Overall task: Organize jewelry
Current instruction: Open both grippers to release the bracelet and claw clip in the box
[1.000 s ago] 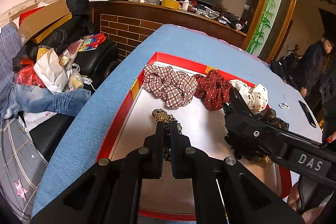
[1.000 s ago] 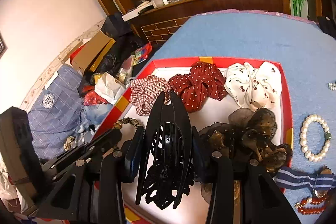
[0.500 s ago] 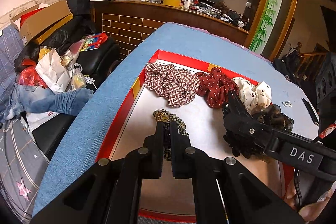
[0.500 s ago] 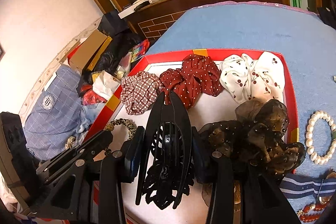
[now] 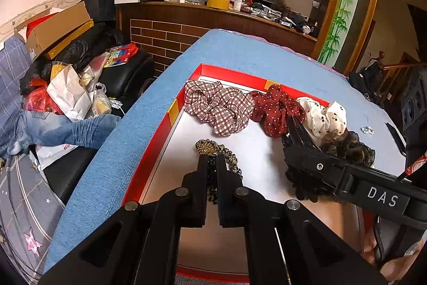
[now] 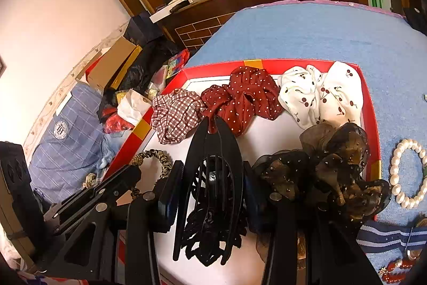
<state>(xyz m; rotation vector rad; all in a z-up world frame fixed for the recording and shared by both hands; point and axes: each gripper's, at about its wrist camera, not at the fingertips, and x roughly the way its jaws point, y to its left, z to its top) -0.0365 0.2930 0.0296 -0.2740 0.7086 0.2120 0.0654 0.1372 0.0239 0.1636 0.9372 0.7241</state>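
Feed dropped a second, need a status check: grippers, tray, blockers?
Left gripper shut on leopard-print scrunchie. Right gripper clamps black plastic claw clip over red-rimmed tray. Nothing blocking.

Counted: five scrunchies point(image 6: 241, 98), one leopard hair tie point(image 5: 226, 154), one black claw clip point(image 6: 210, 194), one pearl bracelet point(image 6: 408, 172), one red tray point(image 6: 369, 108).

Left gripper point(image 5: 212, 164): matte black throughout, two flat slab-like jaws, angular linkage arms with triangular cut-outs, round silver pivot pins at each joint, thin pale line along one arm. Right gripper point(image 6: 210, 178): same black build, silver screw heads on the arms, blue edging on the inner pads, white letters "DAS" printed on its side bar in the left wrist view. Fingertips point(image 5: 392, 267) visible at lower right corner.
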